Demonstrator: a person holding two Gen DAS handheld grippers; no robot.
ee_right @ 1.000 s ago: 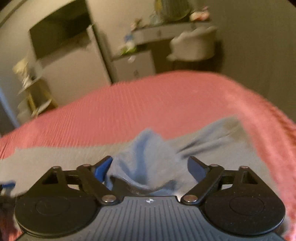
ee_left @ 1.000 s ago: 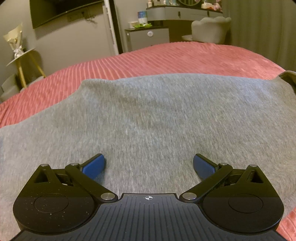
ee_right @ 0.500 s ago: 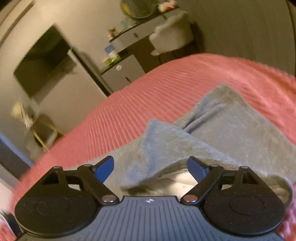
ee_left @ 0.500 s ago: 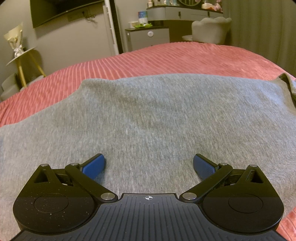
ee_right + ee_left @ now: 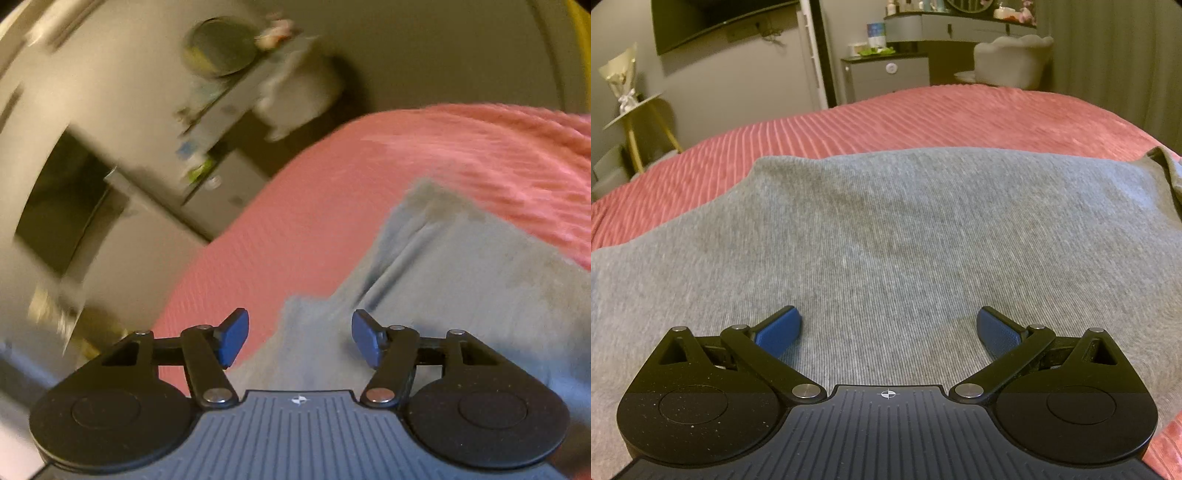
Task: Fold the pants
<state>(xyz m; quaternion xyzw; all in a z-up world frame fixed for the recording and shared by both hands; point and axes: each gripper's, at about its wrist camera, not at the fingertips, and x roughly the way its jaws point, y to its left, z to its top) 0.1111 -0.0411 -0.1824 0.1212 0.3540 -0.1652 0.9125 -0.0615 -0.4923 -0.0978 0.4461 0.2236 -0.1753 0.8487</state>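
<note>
1. Across the near part of the bed lie the grey ribbed-knit pants (image 5: 905,240), spread flat over the pink ribbed bedspread (image 5: 923,114), which shows beyond their far edge.
2. At the right end, seen from my right wrist, the grey cloth (image 5: 461,266) is bunched into folds, with a raised peak of fabric near my blue pads.
3. My left gripper (image 5: 888,328) hovers low over the flat middle of the pants, its jaws wide apart and holding nothing.
4. My right gripper (image 5: 300,338) is rolled to one side, so the room looks tilted and blurred; its jaws have just been closing, and the fabric peak sits between them, but the pads are not yet pressing on it.
5. Beyond the far edge of the bed stand a grey cabinet (image 5: 886,77), a pale upholstered chair (image 5: 1012,59) and a dark wall-mounted screen (image 5: 713,22).
</note>
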